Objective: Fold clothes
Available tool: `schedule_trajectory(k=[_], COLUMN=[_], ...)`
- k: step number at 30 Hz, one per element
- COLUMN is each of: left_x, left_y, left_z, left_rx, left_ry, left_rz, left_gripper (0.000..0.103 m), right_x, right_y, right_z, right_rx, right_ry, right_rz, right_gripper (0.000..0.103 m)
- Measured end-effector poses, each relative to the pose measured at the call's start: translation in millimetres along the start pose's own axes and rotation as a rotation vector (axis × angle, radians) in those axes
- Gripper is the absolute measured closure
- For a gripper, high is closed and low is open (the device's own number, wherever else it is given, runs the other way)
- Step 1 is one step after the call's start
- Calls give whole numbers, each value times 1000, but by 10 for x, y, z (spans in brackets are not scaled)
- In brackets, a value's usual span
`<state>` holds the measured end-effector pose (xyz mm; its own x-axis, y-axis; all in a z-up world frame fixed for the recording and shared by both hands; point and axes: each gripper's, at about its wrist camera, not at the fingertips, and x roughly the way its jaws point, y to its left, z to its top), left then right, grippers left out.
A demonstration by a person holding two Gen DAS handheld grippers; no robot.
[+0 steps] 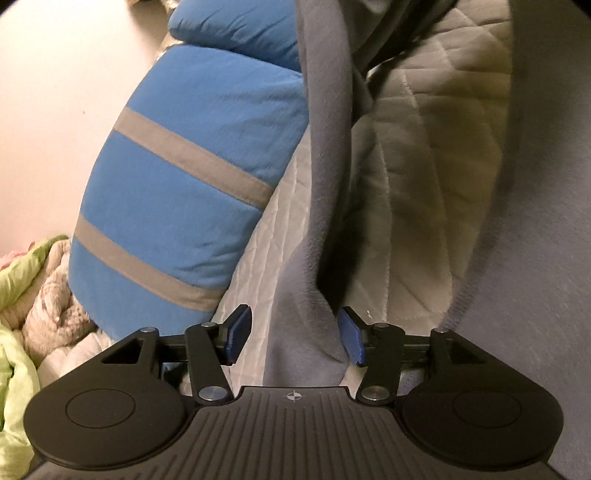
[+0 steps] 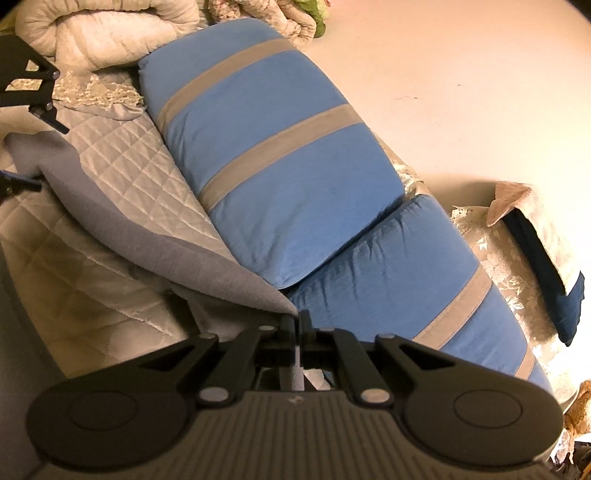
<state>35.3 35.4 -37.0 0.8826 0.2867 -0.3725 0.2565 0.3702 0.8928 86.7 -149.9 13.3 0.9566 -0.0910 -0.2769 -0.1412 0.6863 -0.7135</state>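
Note:
A grey fleece garment (image 1: pixel 314 221) hangs as a long fold over the quilted cream bed cover (image 1: pixel 443 166). My left gripper (image 1: pixel 295 339) is open, and the fold passes between its blue pads (image 1: pixel 238 336), closer to the right pad. In the right wrist view the same garment (image 2: pixel 147 229) stretches from the left gripper (image 2: pixel 48 155) at the far left down to my right gripper (image 2: pixel 298 321). The right gripper is shut on the garment's edge, and the cloth runs taut up and left from its tips.
Two blue pillows with grey stripes (image 2: pixel 277 166) (image 2: pixel 406 288) lean along the pale wall (image 2: pixel 461 74), right behind the garment. A rolled white quilt (image 2: pixel 110 33) lies at the back. A green blanket (image 1: pixel 14 295) and a beige throw (image 1: pixel 55 306) are bunched at the left.

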Motion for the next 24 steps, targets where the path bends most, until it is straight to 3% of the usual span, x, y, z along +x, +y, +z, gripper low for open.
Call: schedule_trajectory(k=[6, 7, 8, 11, 19, 24], left_x=[-3, 8, 27, 36, -350, -540], left_y=[-17, 0, 17, 111, 738, 1168], left_z=[-127, -142, -165, -259, -525, -534], left_rx=[101, 110, 121, 144, 141, 95], left_ry=[50, 55, 58, 76, 51, 74], left_rz=[95, 91, 82, 51, 71, 71], left_gripper=[54, 63, 82, 99, 100, 100], right_x=[-6, -11, -17, -71, -450, -562], right_y=[-115, -122, -126, -141, -141, -249], right_z=[-12, -16, -19, -35, -120, 26], right_rx=[16, 18, 21, 20, -67, -62], right_ry=[2, 2, 4, 1, -56, -98], right_rz=[-14, -12, -7, 13, 132, 199], right_gripper=[99, 99, 99, 99, 99, 99])
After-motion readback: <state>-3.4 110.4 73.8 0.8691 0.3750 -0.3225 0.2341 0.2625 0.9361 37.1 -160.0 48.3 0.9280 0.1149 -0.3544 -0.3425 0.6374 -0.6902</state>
